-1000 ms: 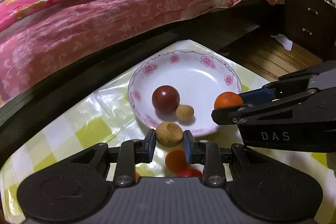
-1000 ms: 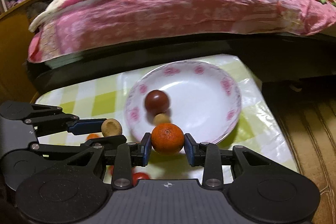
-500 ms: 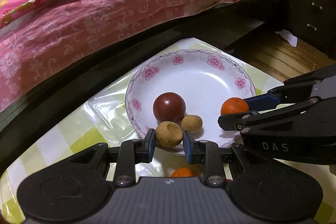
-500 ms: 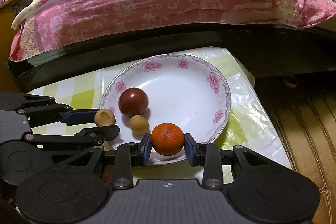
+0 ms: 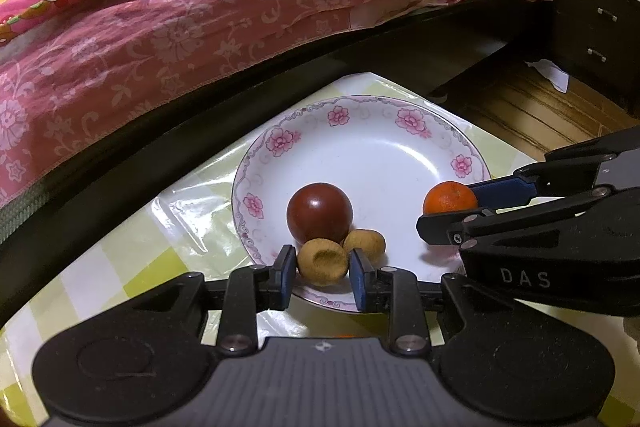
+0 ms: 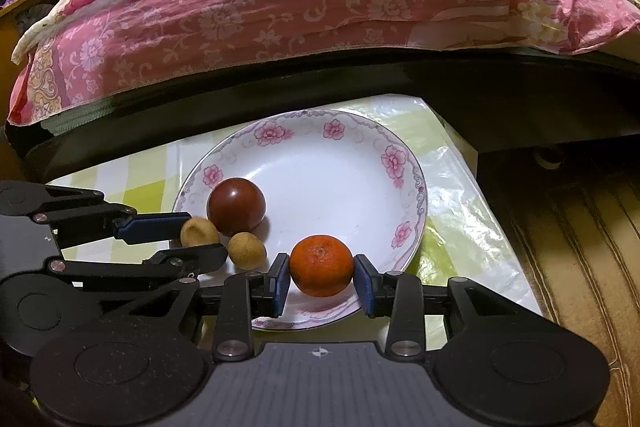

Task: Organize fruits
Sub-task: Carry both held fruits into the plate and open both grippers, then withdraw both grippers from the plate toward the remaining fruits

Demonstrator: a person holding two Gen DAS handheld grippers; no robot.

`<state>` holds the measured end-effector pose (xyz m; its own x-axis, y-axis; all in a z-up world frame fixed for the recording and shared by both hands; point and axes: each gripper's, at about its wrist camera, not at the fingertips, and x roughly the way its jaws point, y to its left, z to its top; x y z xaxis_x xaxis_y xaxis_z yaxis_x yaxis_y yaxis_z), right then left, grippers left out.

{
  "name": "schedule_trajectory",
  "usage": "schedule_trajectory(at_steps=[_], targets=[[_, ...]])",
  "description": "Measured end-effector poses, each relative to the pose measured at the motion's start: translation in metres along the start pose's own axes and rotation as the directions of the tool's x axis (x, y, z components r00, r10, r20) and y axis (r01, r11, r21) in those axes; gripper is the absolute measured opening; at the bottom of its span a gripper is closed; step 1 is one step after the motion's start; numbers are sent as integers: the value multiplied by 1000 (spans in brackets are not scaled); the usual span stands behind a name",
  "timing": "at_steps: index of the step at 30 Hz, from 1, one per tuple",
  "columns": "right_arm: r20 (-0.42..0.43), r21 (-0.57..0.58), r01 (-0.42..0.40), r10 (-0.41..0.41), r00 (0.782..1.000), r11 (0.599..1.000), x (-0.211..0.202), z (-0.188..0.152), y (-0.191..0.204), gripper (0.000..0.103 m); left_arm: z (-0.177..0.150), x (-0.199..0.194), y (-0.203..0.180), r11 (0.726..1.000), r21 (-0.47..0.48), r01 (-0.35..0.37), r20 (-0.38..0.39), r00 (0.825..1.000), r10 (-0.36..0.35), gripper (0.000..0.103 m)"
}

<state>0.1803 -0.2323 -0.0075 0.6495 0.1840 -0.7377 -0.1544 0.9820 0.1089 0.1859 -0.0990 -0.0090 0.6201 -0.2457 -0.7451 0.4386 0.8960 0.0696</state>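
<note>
A white plate with pink flowers (image 5: 372, 147) (image 6: 340, 163) sits on a green-checked tablecloth. On it lie a dark red round fruit (image 5: 319, 213) (image 6: 236, 205) and a small tan fruit (image 5: 366, 243) (image 6: 247, 250). My left gripper (image 5: 322, 273) (image 6: 192, 233) is over the plate's near rim with its jaws slightly parted around a second tan fruit (image 5: 322, 262) (image 6: 199, 231). My right gripper (image 6: 321, 277) (image 5: 448, 205) is over the plate's near right part with its jaws slightly parted around an orange mandarin (image 6: 321, 265) (image 5: 450, 198).
A bed with a pink floral cover (image 5: 200, 19) (image 6: 320, 7) and a dark frame runs close behind the table. A wooden floor (image 5: 532, 111) and a dark cabinet (image 5: 592, 35) lie to the right. The table edge (image 6: 480, 195) drops off right of the plate.
Both grippers moved forward over the plate, carrying the tan fruit and the mandarin. Their jaws have widened a little, and the fruits now sit low on the plate.
</note>
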Motion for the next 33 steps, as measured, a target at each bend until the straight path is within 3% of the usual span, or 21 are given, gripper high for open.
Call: schedule_trajectory(at_steps=[8, 19, 33], targets=[[25, 5, 7, -7, 1000, 1000, -2, -1, -2, 39, 1, -2, 2, 1000, -15, -3, 5, 1000, 3, 41], [53, -12, -14, 14, 998, 1000, -14, 1, 6, 39, 2, -18, 10, 999, -34, -10, 33, 999, 11, 42], [-21, -104, -112, 110, 994, 988, -34, -28, 27, 39, -31, -50, 32, 997, -77, -4, -4, 1000, 4, 42]])
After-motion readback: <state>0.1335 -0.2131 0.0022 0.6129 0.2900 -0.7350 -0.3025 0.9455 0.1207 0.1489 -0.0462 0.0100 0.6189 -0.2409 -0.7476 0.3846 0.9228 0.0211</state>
